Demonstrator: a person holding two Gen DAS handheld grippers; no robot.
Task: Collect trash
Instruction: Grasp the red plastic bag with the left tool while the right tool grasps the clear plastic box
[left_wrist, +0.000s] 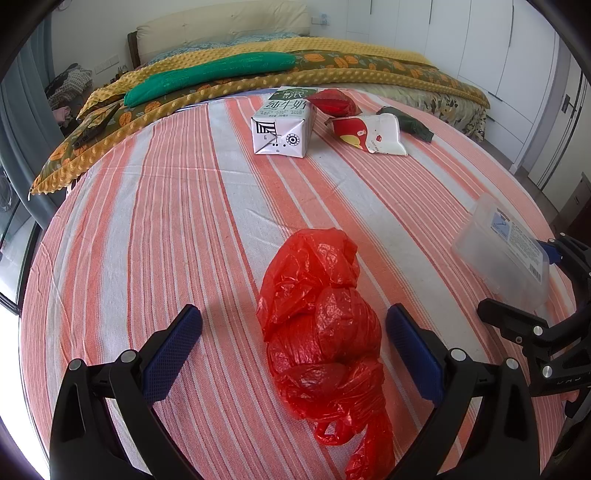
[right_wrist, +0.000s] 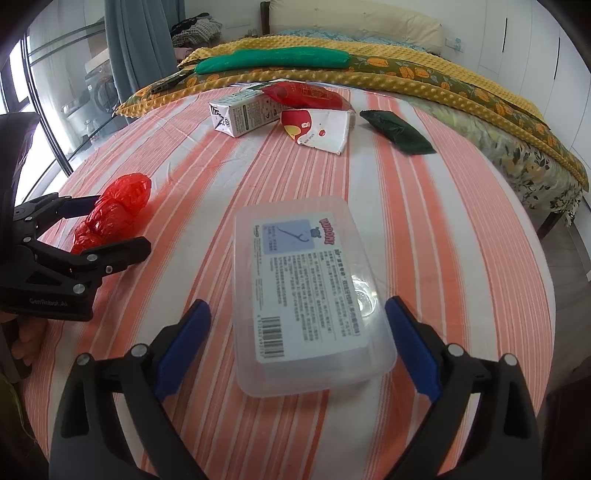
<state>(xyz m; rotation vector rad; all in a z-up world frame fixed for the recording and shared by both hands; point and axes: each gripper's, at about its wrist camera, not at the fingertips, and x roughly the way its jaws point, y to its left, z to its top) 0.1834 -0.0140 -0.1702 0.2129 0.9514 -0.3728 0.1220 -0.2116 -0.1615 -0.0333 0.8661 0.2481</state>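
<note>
A crumpled red plastic bag (left_wrist: 325, 339) lies on the striped tablecloth (left_wrist: 184, 221) between the fingers of my open left gripper (left_wrist: 293, 332); the bag also shows in the right wrist view (right_wrist: 114, 210). A clear plastic box (right_wrist: 306, 288) with a printed label lies between the fingers of my open right gripper (right_wrist: 297, 325); the box also shows in the left wrist view (left_wrist: 502, 254). At the far side lie a milk carton (left_wrist: 282, 123), a red packet (left_wrist: 334, 101), a torn red-and-white wrapper (left_wrist: 369, 133) and a dark green packet (left_wrist: 410, 123).
A bed with a yellow dotted blanket (left_wrist: 258, 62) and a green cushion (left_wrist: 210, 75) stands behind the table. A dark phone-like object (left_wrist: 92, 127) lies on the blanket at left. White wardrobes (left_wrist: 498, 55) line the right wall.
</note>
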